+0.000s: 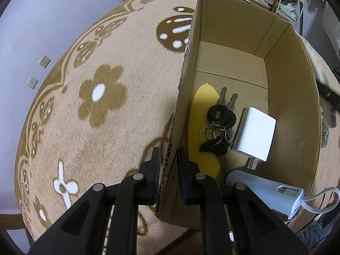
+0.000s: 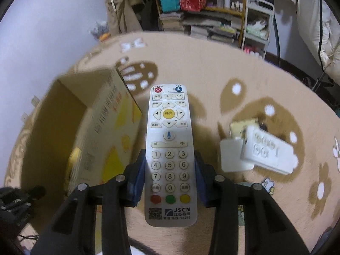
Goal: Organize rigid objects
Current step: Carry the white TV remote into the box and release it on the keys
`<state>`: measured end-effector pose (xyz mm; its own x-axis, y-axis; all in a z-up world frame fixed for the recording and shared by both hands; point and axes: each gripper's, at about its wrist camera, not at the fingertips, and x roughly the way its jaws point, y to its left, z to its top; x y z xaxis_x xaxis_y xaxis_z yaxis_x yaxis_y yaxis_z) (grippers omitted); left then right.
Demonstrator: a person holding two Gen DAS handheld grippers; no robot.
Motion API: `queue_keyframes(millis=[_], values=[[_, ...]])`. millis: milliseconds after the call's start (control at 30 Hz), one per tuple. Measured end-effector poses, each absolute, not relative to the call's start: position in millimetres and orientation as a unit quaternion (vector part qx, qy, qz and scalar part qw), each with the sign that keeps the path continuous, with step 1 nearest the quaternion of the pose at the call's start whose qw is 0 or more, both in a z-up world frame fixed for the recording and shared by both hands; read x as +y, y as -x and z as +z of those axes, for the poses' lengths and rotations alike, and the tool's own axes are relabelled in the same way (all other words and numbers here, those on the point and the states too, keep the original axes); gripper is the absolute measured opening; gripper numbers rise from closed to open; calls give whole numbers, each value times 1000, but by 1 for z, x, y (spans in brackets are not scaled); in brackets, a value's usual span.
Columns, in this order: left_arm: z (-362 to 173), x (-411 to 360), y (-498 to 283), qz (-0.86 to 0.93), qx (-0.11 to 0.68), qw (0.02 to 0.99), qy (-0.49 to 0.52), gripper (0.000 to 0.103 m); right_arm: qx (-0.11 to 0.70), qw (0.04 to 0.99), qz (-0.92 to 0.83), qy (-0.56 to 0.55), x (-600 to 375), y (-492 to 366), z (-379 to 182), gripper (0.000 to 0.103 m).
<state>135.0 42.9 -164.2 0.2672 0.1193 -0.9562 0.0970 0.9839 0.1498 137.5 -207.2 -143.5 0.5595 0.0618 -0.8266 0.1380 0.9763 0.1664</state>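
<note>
My left gripper (image 1: 168, 165) is shut on the near left wall of an open cardboard box (image 1: 238, 34), one finger on each side of the wall. Inside the box lie a yellow flat piece (image 1: 198, 110), a bunch of keys (image 1: 221, 123), a white plug charger (image 1: 255, 133) and a pale power bank (image 1: 265, 193). My right gripper (image 2: 170, 165) is shut on a white remote control (image 2: 169, 148), held above the rug with its keypad facing up. The same cardboard box (image 2: 70, 127) stands just left of the remote.
Everything sits on a beige rug (image 1: 102, 97) with brown flowers. On the rug to the remote's right lie a white boxy device (image 2: 269, 153), a white flat block (image 2: 231, 155) and a small yellow card (image 2: 242, 125). Shelves and a white cart (image 2: 257, 21) stand behind.
</note>
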Motion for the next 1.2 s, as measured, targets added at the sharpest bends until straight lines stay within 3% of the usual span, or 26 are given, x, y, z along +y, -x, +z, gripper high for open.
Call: queue_keyframes(millis=[300,533,1200], values=[[-164,43,-135,7,605,791,-90,15,408,906,15,-114,-192,-131,-97,44],[-164,43,-135,7,605,791,-90,15,391,912,70,-105,-159,-124,-92,44],[-164,43,-135,6,607,790,-82,15,459,880,116,-47,-104,-120,-132,44]])
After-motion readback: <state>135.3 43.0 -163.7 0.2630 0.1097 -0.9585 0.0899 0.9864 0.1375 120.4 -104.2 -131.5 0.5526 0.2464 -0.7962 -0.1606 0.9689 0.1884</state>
